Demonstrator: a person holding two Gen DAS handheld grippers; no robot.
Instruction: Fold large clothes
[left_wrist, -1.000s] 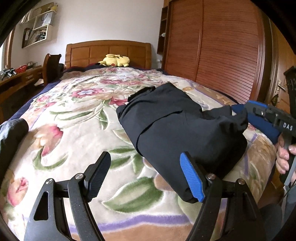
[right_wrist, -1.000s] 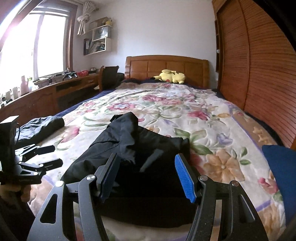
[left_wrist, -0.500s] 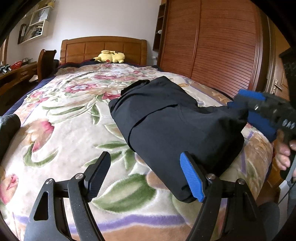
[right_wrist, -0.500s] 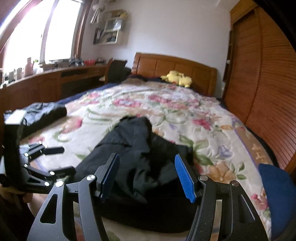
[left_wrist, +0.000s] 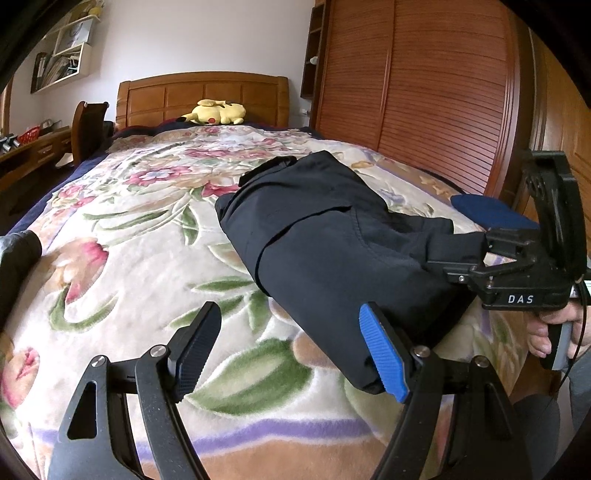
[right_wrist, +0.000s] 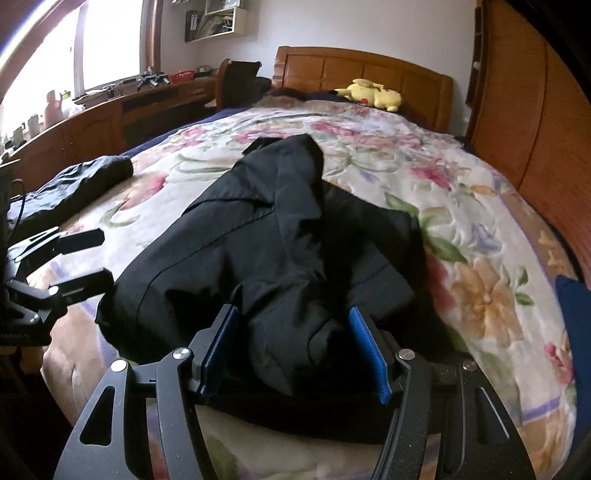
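Two grippers work over one black garment (left_wrist: 325, 236) that lies partly folded on the floral blanket (left_wrist: 122, 236) of the bed, near its foot edge and a little toward the wardrobe (left_wrist: 424, 85) side. In the left wrist view the left gripper (left_wrist: 291, 354) stands wide open, with nothing between its jaws; its blue pad (left_wrist: 384, 354) is just beside the near corner of the garment, and whether it touches the cloth I cannot tell. The black pad is over bare blanket.

The right gripper (right_wrist: 291, 354) has its jaws around a bunched fold at the near edge of the garment, with the cloth filling the gap between the two blue pads. The jaws are only partly closed (in the left wrist view the same gripper (left_wrist: 461, 251) shows its fingers close together on a raised flap of the cloth), so it appears to hold the garment. The person's hand (left_wrist: 546, 332) holds its handle at the right edge of that view.

A second dark garment (right_wrist: 74, 181) lies at the left edge of the bed, well apart from the first. A yellow plush toy (left_wrist: 218, 112) rests by the wooden headboard (left_wrist: 203, 92). A dark blue cushion (left_wrist: 487, 214) lies near the wardrobe side.
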